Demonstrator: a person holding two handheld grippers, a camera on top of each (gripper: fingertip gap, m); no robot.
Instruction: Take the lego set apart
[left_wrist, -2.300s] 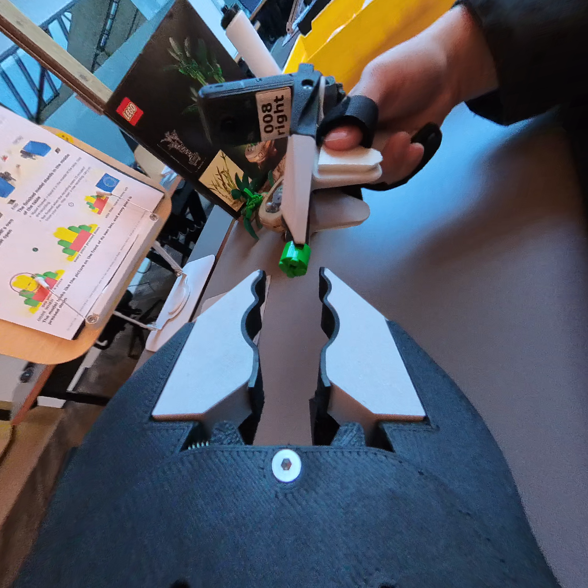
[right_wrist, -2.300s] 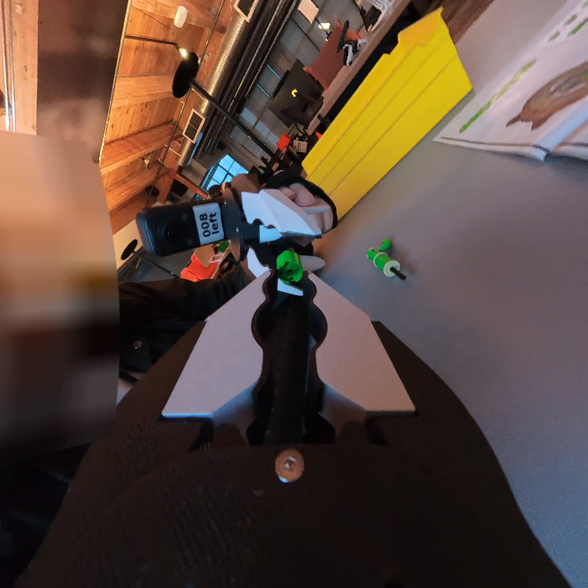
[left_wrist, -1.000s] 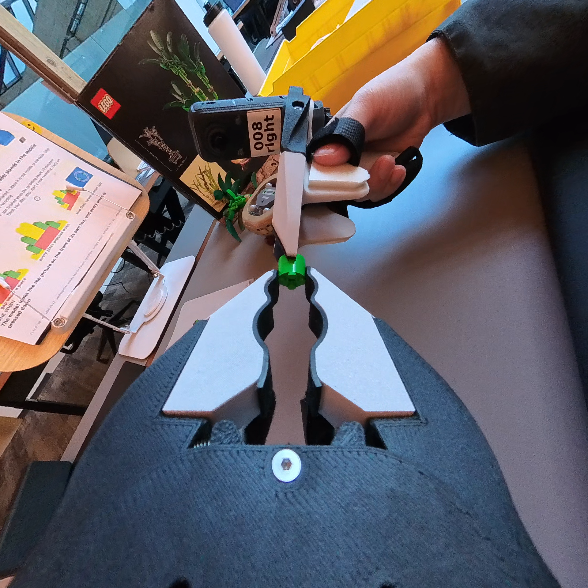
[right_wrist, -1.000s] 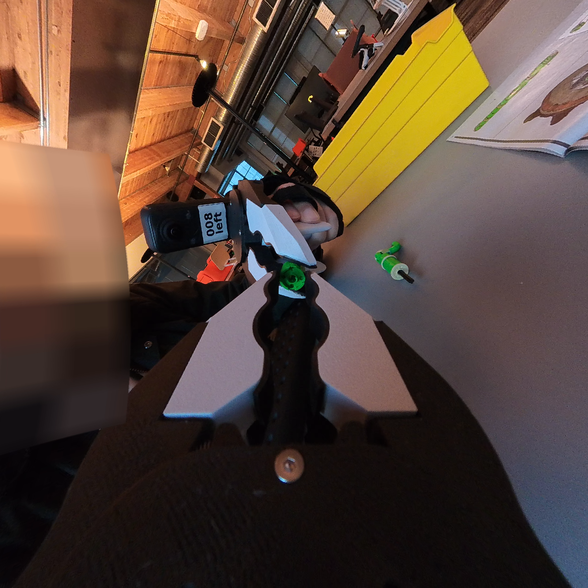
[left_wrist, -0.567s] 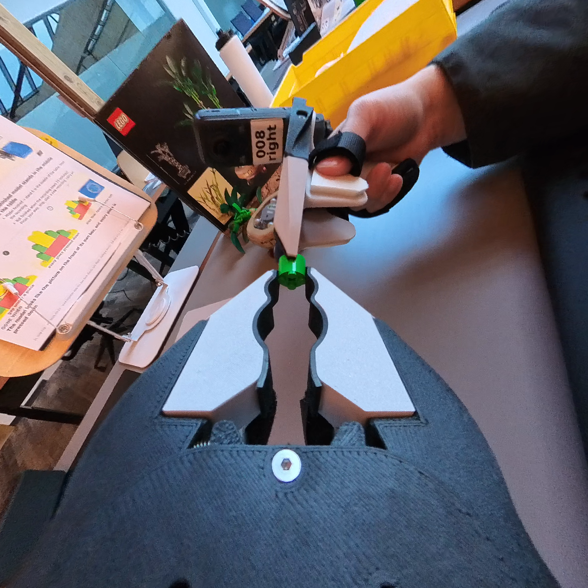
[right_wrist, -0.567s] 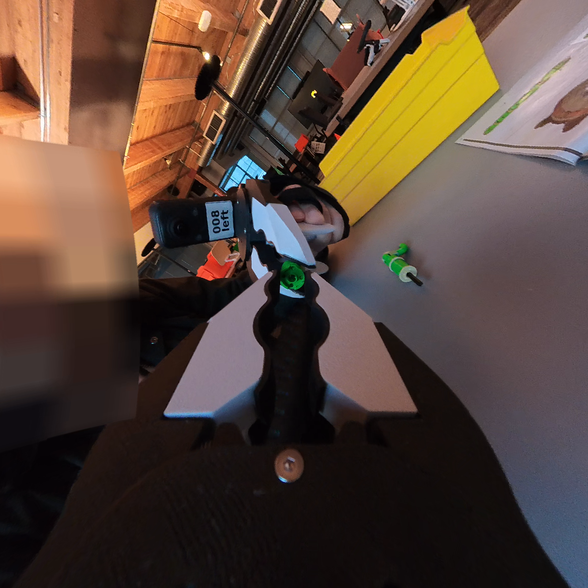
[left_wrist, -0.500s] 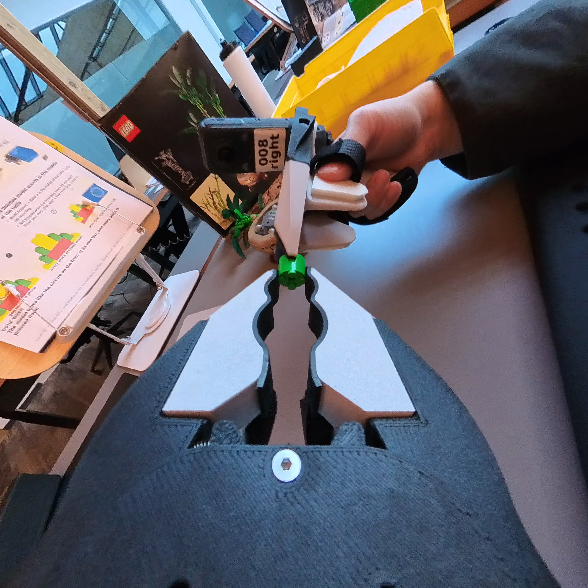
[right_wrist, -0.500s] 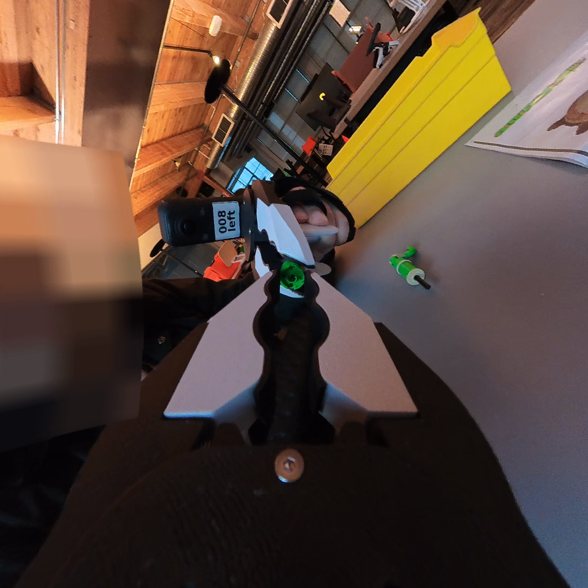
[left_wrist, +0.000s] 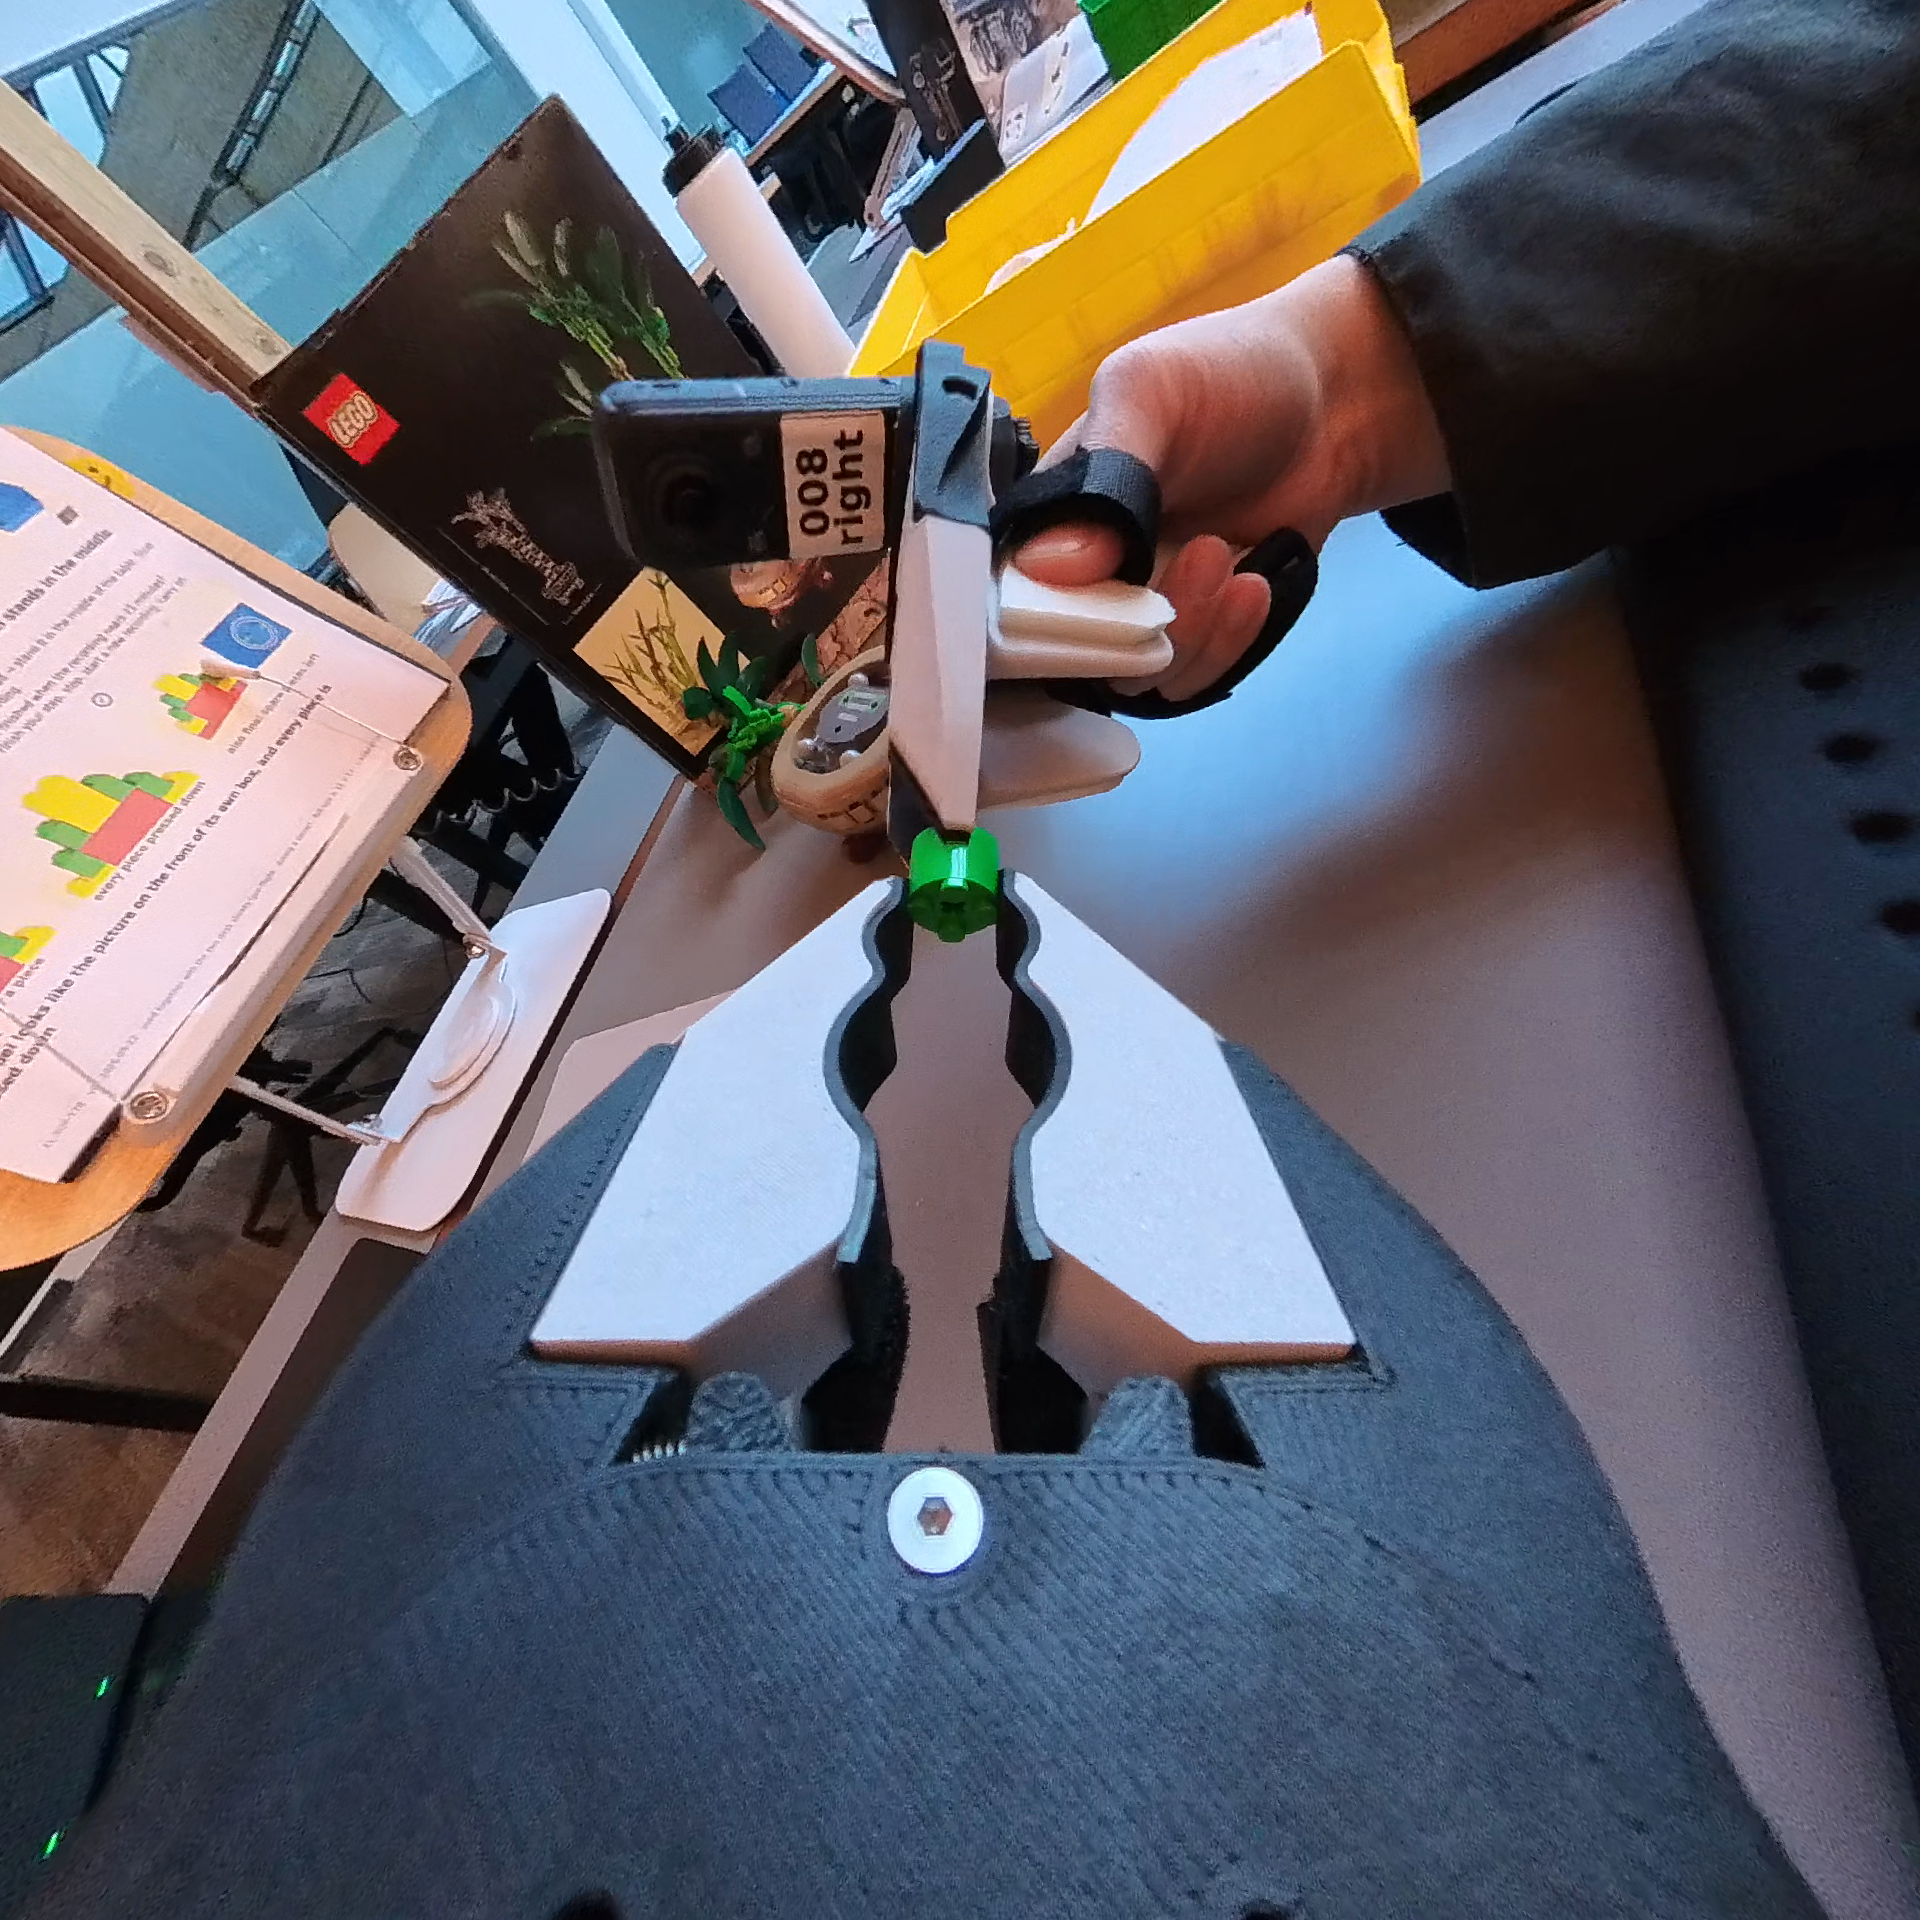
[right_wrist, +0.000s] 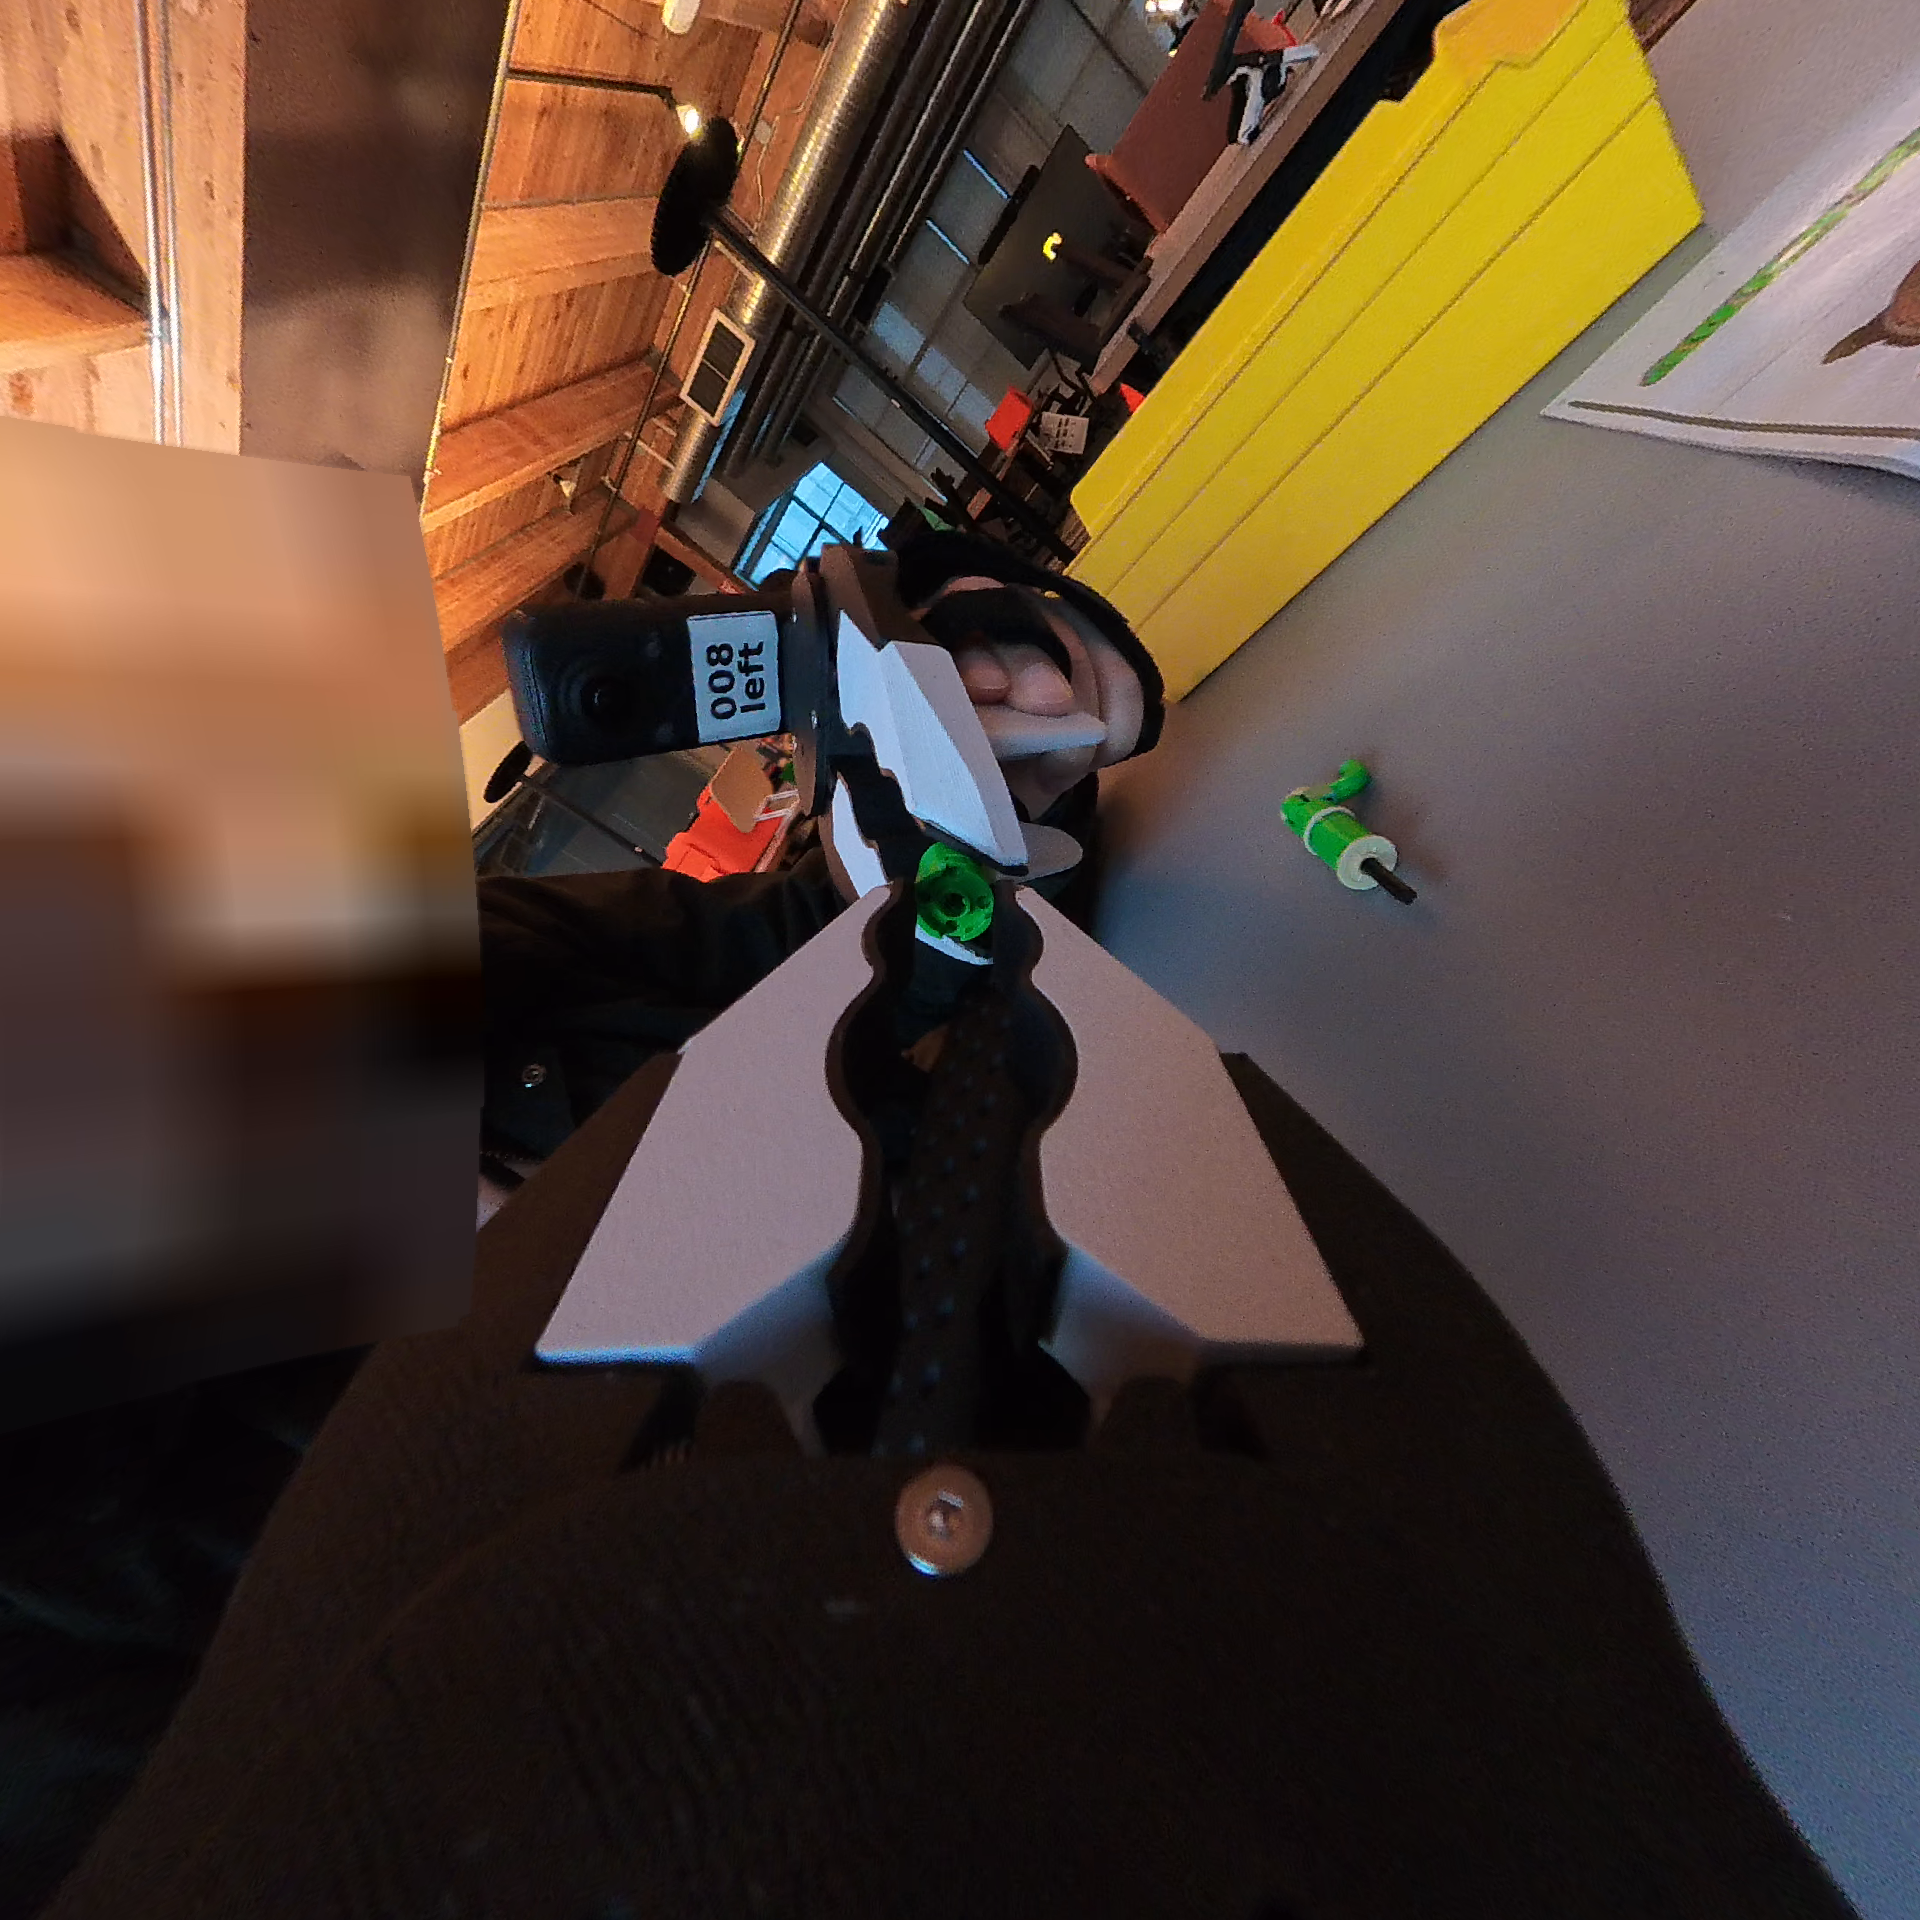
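A small round green lego piece (left_wrist: 953, 885) is held in the air between both grippers, above the grey table. My left gripper (left_wrist: 951, 920) is shut on it from below in the left wrist view. My right gripper (left_wrist: 932, 823) comes down from above, held by a hand, and is shut on the same piece. In the right wrist view my right gripper (right_wrist: 954, 925) pinches the green piece (right_wrist: 951, 896), and the left gripper (right_wrist: 940, 836) meets it from above. A loose green stem piece with a black axle (right_wrist: 1340, 826) lies on the table to the right.
A tan lego pot with green leaves (left_wrist: 821, 738) stands by the black lego box (left_wrist: 499, 416). A yellow bin (right_wrist: 1403, 312) sits at the table's far side. An open booklet (right_wrist: 1808, 312) lies far right. A picture sheet on a wooden stand (left_wrist: 187, 790) is left, off the table edge. My left and right fingertips are right by each other.
My left gripper, open and apart from the green piece 2.3 s ago, has closed on it. Since then both grippers hold it with only slight shifts.
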